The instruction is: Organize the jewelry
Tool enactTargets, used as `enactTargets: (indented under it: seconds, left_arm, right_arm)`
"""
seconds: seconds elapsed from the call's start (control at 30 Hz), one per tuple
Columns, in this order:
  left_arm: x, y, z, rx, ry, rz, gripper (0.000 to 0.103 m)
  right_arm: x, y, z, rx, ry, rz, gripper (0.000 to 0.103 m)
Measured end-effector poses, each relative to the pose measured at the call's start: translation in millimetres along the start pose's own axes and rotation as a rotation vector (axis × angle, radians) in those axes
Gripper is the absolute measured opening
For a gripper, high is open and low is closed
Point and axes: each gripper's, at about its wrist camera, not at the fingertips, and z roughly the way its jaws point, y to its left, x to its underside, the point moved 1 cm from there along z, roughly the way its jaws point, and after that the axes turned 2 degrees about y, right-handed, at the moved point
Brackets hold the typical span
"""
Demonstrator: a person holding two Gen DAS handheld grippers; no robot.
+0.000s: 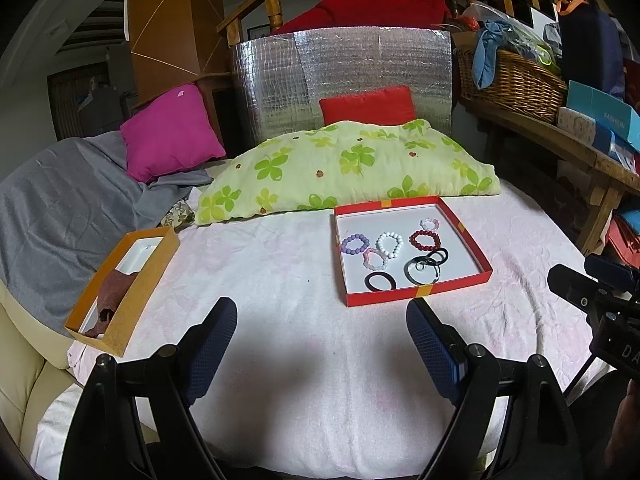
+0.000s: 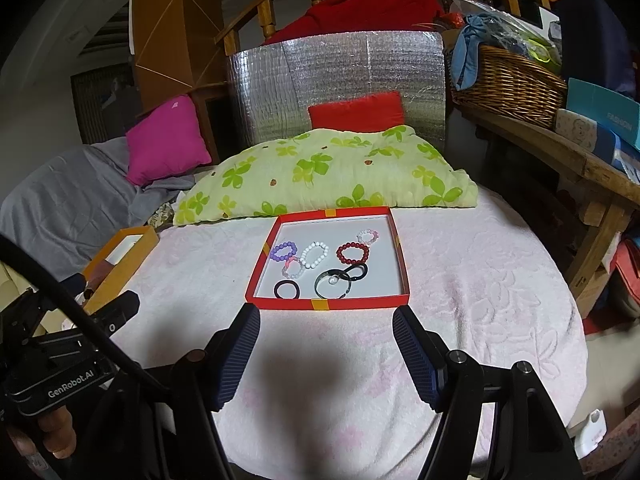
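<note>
A shallow red tray (image 1: pixel 416 295) (image 2: pixel 328 304) lies on the pink-white blanket. It holds several bead bracelets: purple (image 1: pixel 353 244) (image 2: pixel 283 251), white (image 1: pixel 390 244) (image 2: pixel 315 254), dark red (image 1: pixel 425 240) (image 2: pixel 352 253), pale pink (image 1: pixel 375 259) (image 2: pixel 293 268), a small pink-white one (image 1: pixel 429 224) (image 2: pixel 367 236), plus black rings (image 1: pixel 380 282) (image 2: pixel 287 289) and a black bangle (image 1: pixel 423 270) (image 2: pixel 334 282). An orange box (image 1: pixel 132 304) (image 2: pixel 120 264) with a brown cloth inside lies to the left. My left gripper (image 1: pixel 322 340) is open and empty, short of the tray. My right gripper (image 2: pixel 326 332) is open and empty just before the tray's near edge.
A green clover-print pillow (image 1: pixel 348 168) lies behind the tray, with red (image 1: pixel 368 106) and magenta (image 1: pixel 170 136) cushions and a silver foil panel (image 1: pixel 340 76) further back. A grey blanket (image 1: pixel 60 208) lies at left. A wooden bench with a wicker basket (image 1: pixel 516 84) and boxes stands at right.
</note>
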Motion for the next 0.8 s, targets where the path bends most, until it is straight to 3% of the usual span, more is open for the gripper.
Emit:
enactTargets:
  seconds: [0.8]
  left_arm:
    - [-4,6,7,-0.007,0.006,-0.002,0.087]
  right_arm:
    - [-9,8,11,-0.002,-0.008,-0.017,0.073]
